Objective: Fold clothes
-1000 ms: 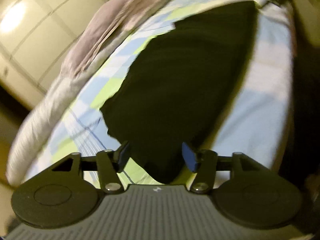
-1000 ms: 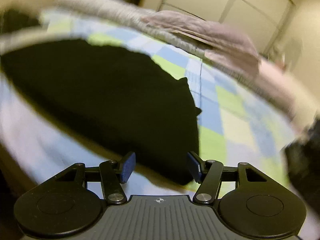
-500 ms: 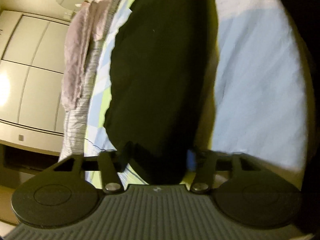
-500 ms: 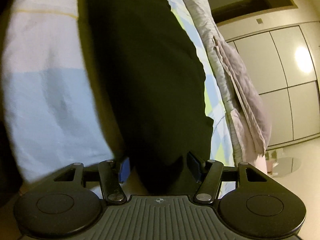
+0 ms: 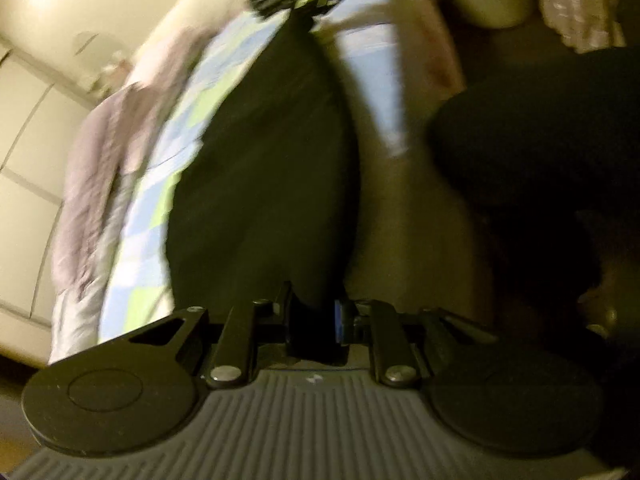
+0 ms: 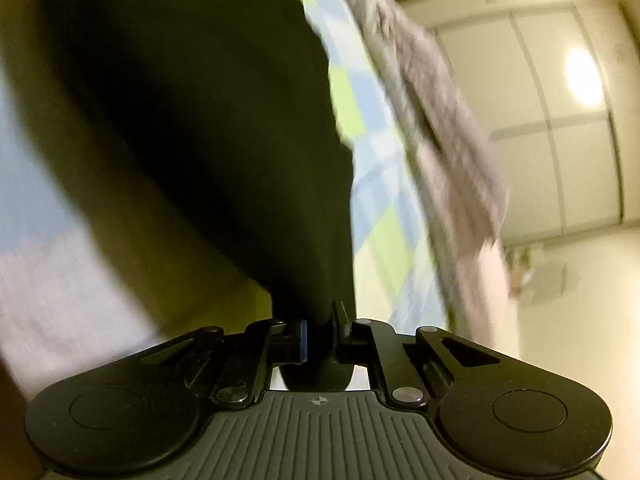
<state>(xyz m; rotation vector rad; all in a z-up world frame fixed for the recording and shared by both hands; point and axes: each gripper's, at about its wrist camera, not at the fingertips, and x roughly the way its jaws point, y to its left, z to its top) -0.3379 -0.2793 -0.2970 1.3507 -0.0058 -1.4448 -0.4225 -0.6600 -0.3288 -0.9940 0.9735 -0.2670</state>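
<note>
A: How is the scene laid out, from the largest thing down?

B: A checked bedsheet is seen across the left of the left wrist view, and in the right wrist view it is crossed by the same dark cloth. A black garment is laid on it. Its long axis is run from the bottom centre of the frame up toward the upper middle, straight away from the fingers.

A: And the grippers?

B: The left gripper is seen at bottom centre. Its jaws have just been closing, and the near end of the garment is pinched between them. The right gripper is likewise found at bottom centre of its own view, jaws just drawn together, with a bunch of the black garment nipped between the pads.

A: Which one is nearer the cloth?

B: Neither can be called nearer; the near edge is held by both. The far end is lost in blur at the upper middle of the frame.

A: So what is the next move turned on?

B: Probably on that axis: the held edge would likely be carried along it, toward the far end.
</note>
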